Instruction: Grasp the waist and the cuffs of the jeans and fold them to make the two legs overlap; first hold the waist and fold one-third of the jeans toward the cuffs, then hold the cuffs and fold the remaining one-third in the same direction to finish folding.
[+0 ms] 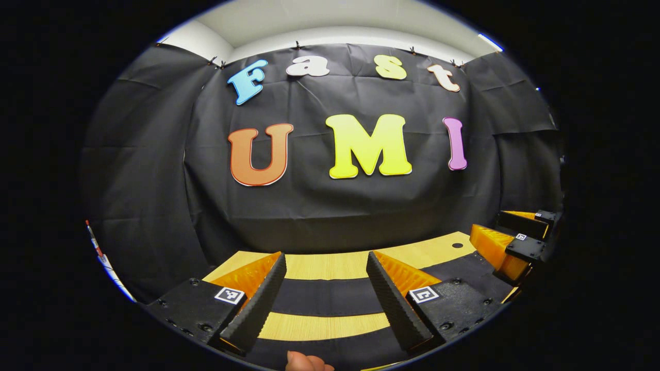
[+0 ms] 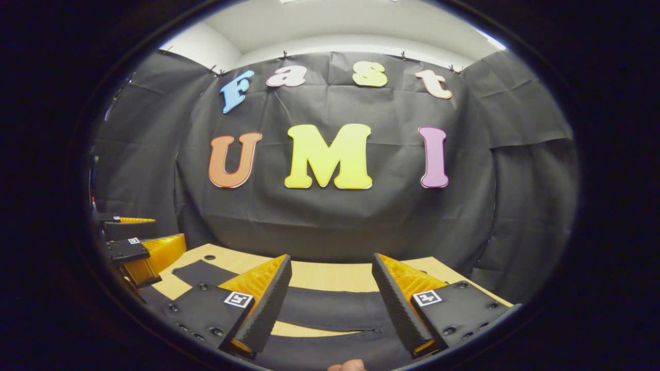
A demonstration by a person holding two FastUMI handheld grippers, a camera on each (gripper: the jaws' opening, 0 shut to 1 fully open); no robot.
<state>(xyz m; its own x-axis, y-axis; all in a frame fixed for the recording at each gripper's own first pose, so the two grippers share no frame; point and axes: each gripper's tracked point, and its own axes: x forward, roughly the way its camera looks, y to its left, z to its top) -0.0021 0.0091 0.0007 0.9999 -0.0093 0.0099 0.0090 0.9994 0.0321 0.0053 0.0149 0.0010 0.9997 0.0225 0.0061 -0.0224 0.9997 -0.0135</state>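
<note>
1. The jeans [image 1: 325,296] are dark, matte cloth lying flat on a pale wood-grain surface [image 1: 335,265]; in the left gripper view they read as two curved bands with a strip of wood showing between them.
2. In the right gripper view the jeans [image 2: 330,309] show a fine seam line running across the nearer band, and the surface [image 2: 319,273] has one small round hole near its far left corner.
3. The left claw [image 1: 327,293] is spread wide, pinching nothing; its two wedge-shaped fingers have ribbed faces and hover above the jeans.
4. The right claw [image 2: 332,299] is likewise spread, with the same two ribbed wedge fingers held over the cloth.
5. Each finger mount carries one small square black-and-white marker tag; no readable words.
6. A fingertip [image 1: 307,361] shows at the bottom edge of the left gripper view.
</note>
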